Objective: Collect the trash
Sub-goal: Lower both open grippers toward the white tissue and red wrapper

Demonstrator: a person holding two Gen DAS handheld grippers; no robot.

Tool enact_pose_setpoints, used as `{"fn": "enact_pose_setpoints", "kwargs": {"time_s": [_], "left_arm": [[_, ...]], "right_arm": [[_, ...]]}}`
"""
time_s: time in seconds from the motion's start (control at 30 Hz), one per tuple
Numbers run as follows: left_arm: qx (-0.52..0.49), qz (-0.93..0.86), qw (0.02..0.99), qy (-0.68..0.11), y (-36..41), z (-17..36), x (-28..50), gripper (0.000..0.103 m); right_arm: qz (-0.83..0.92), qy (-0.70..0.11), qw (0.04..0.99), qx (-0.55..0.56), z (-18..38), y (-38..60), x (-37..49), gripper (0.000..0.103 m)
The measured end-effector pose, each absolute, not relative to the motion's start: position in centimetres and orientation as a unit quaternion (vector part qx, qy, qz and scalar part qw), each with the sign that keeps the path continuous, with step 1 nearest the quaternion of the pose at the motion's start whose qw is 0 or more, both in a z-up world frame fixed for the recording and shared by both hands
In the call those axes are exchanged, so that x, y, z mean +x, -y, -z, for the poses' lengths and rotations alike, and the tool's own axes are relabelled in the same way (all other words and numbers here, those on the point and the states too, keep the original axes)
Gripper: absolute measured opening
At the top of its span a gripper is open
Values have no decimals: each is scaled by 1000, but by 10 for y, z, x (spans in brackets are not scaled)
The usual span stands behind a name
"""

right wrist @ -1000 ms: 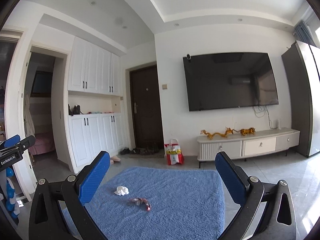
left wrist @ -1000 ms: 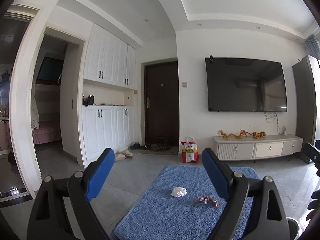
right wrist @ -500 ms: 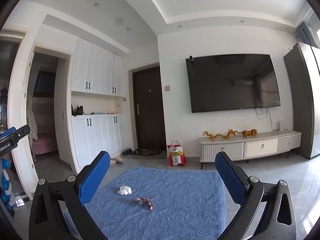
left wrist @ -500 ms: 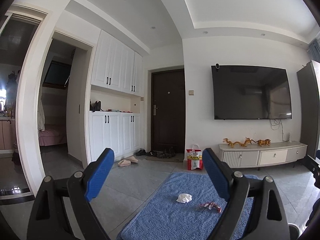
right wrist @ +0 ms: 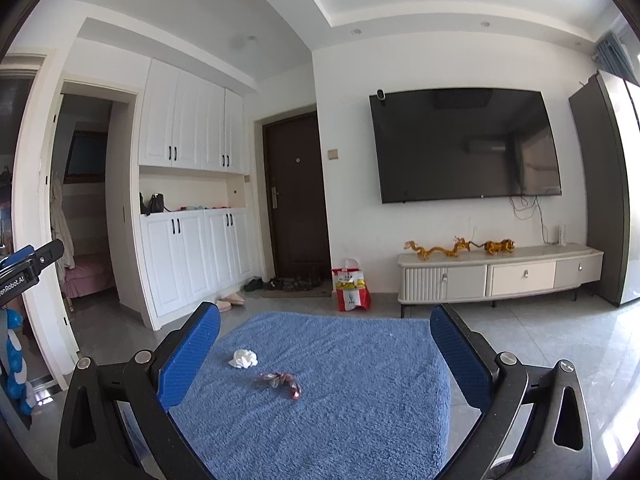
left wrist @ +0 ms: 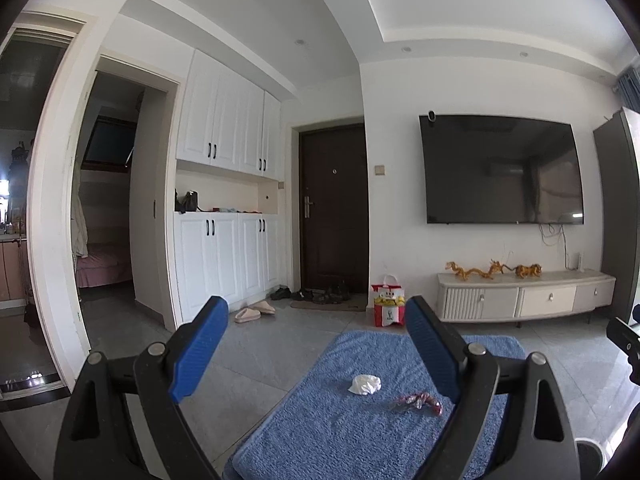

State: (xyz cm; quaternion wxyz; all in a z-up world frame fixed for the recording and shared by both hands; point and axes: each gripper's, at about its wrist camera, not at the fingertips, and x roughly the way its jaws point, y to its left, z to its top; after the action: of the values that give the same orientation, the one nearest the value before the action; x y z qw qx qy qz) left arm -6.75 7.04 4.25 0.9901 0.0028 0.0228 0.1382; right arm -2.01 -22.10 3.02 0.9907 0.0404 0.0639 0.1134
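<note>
A crumpled white tissue [left wrist: 365,384] and a red shiny wrapper [left wrist: 420,400] lie close together on a blue fluffy mat [left wrist: 320,440]. My left gripper [left wrist: 316,344] is open and empty, held level above the mat's near left side. The right wrist view shows the same tissue [right wrist: 243,359] and wrapper [right wrist: 282,382] on the mat [right wrist: 340,420], left of centre. My right gripper [right wrist: 325,354] is also open with nothing between its blue pads [right wrist: 190,356], short of both pieces.
A red and white bag [right wrist: 351,290] stands on the tiled floor past the mat, beside a low TV cabinet [right wrist: 500,276]. Slippers [left wrist: 254,312] and shoes lie by the dark door [left wrist: 334,208]. White cupboards [left wrist: 224,256] and an open doorway are at the left.
The right gripper has tipped slightly downward, so the mat and trash sit a little higher in its view. The left gripper has hardly moved. Both stay open.
</note>
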Motion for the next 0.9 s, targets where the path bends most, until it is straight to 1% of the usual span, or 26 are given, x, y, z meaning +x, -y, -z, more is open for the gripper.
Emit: {"fn": "enact_pose_setpoints", "kwargs": {"time_s": [0.17, 0.37, 0.67, 0.77, 0.9], "left_arm": [[15, -134, 990, -45, -62, -36, -49, 90], [22, -115, 988, -97, -55, -18, -9, 90], [20, -92, 979, -178, -60, 12, 56, 90], [12, -88, 973, -215, -71, 32, 82, 90], [7, -79, 959, -272, -89, 66, 118, 90]], "right_arm": [[-113, -83, 989, 40, -16, 224, -9, 103], [-109, -118, 986, 46, 7, 233, 11, 103], [-109, -196, 973, 53, 41, 237, 61, 102], [-114, -223, 967, 46, 54, 233, 78, 100], [-130, -270, 953, 35, 76, 224, 109, 91]]}}
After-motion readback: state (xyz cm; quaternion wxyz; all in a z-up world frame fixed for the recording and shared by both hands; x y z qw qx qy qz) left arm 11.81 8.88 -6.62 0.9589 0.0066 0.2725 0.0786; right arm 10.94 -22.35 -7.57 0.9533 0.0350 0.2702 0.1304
